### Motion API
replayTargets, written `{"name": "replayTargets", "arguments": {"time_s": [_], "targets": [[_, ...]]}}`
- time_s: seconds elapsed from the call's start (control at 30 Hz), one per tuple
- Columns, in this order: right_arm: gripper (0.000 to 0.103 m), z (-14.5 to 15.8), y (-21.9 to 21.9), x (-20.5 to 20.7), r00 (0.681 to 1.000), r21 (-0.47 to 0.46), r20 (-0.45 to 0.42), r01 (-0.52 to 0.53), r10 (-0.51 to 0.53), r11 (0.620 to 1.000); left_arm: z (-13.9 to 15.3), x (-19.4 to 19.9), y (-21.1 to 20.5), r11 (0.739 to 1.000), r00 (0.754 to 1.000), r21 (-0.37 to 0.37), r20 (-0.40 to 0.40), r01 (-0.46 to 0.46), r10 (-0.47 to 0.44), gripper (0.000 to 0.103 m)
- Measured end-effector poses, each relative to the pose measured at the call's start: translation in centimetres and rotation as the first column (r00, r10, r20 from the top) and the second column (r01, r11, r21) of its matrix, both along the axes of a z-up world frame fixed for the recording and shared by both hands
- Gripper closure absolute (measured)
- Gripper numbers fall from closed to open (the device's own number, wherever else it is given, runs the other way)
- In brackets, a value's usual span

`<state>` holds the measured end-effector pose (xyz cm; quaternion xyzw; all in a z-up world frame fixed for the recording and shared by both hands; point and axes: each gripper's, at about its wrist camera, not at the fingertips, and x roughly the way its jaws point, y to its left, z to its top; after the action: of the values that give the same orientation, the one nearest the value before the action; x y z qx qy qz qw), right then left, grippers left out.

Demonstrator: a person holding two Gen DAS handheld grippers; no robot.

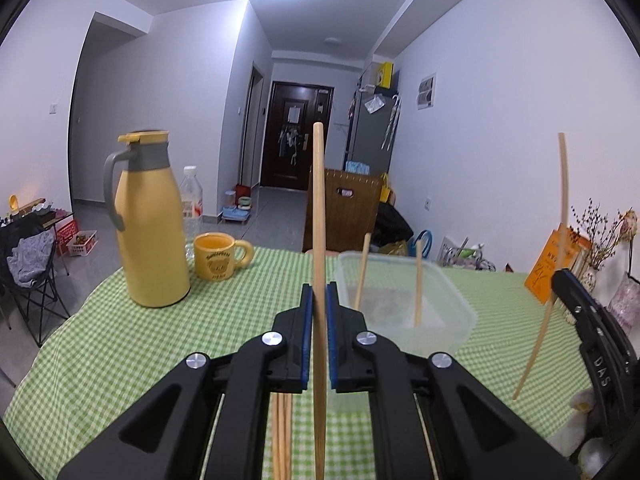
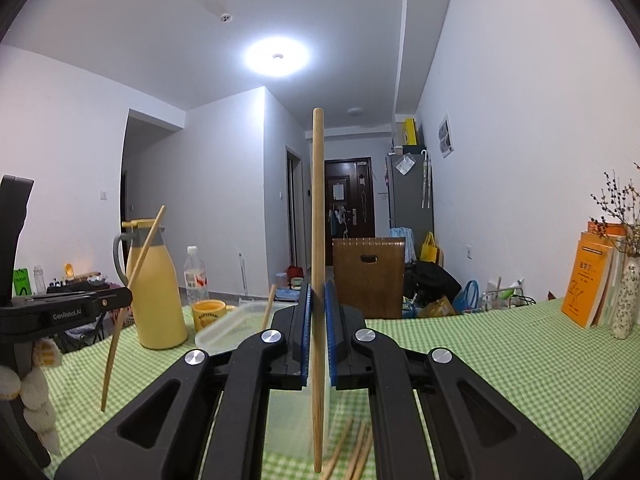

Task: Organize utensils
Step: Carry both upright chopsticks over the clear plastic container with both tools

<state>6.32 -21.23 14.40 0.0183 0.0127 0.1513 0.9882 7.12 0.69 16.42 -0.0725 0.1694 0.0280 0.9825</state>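
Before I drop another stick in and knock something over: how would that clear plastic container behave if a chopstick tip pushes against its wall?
The clear plastic container looks thin-walled and holds only two chopsticks, so it is probably light and would likely slide on the checked tablecloth rather than resist. It is low and wide, so tipping seems unlikely. Its walls may flex a little.

One pale wooden chopstick (image 1: 319, 216) is standing upright, another (image 2: 318, 260) likewise. Two more chopsticks (image 1: 418, 280) are leaning inside the clear plastic container (image 1: 460, 308) sitting mid-table; loose chopsticks (image 2: 356, 448) are lying near the table's near edge.

Green-checked tablecloth (image 1: 120, 340), yellow jug (image 1: 150, 232)
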Motion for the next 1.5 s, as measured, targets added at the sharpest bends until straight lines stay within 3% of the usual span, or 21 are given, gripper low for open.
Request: {"name": "replayTargets", "arguments": {"time_s": [0.5,0.93,1.17,1.5], "targets": [[0.096,3.2,1.5,3.2,0.999,0.041,0.017,-0.042,0.041,0.998,4.1,2.5,-1.7,0.998,0.997,-0.05,0.071,0.044,-0.041,0.099],[0.096,3.6,2.9,7.1,0.998,0.056,0.009,-0.056,0.055,0.997,5.6,6.2,-2.2,0.995,0.991,-0.082,0.123,0.058,-0.047,0.099],[0.096,2.4,3.4,9.3,0.998,0.056,-0.019,-0.055,0.056,0.997,4.7,9.0,-2.5,0.995,0.99,-0.073,0.13,0.063,-0.053,0.099],[0.096,-0.1,4.0,11.4,0.996,0.044,-0.062,-0.06,0.062,0.997,0.3,13.0,-2.4,0.993,0.994,-0.077,0.079,0.084,-0.078,0.099]]}}
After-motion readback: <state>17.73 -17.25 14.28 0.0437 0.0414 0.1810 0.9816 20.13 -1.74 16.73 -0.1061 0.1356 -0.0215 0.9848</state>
